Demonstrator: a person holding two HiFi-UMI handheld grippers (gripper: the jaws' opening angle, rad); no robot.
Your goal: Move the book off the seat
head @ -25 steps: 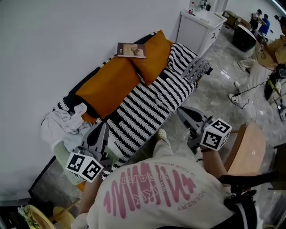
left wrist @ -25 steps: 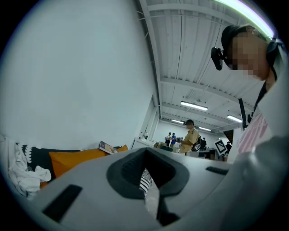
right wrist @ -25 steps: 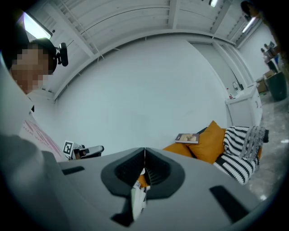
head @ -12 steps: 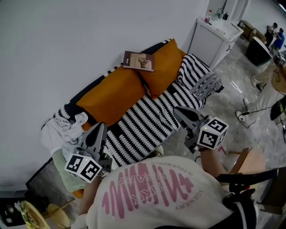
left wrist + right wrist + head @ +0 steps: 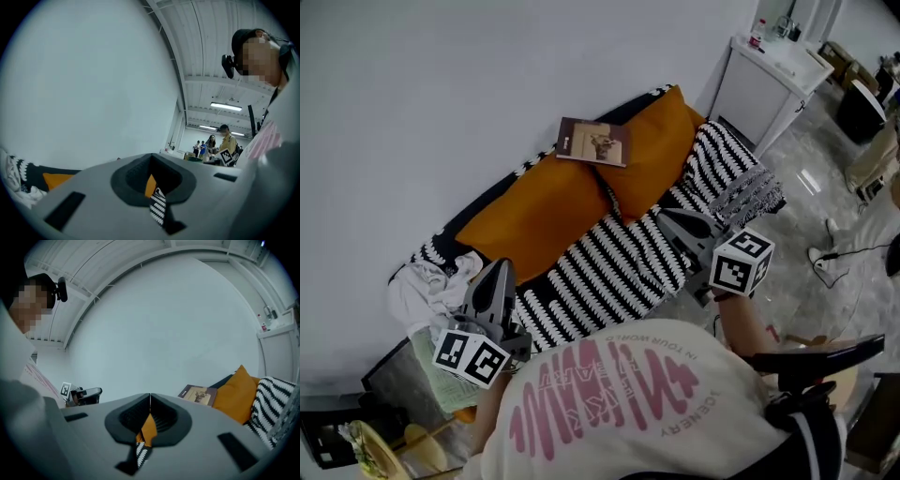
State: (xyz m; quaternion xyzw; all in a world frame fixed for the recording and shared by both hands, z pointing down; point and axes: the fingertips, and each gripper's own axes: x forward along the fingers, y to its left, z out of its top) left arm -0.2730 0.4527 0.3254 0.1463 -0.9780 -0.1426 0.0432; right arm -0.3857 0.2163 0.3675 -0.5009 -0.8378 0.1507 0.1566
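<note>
Head view: the book [image 5: 595, 141] lies flat atop the orange cushions [image 5: 539, 208] at upper centre, its long axis across the frame, up and left of the nearer right gripper [image 5: 667, 219]; that and the left gripper [image 5: 497, 272] have fingers closed, empty.

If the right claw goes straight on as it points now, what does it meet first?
Probably the long orange cushion, left of the book; the shut right claw aims at it over the striped blanket. Depth is uncertain.
</note>
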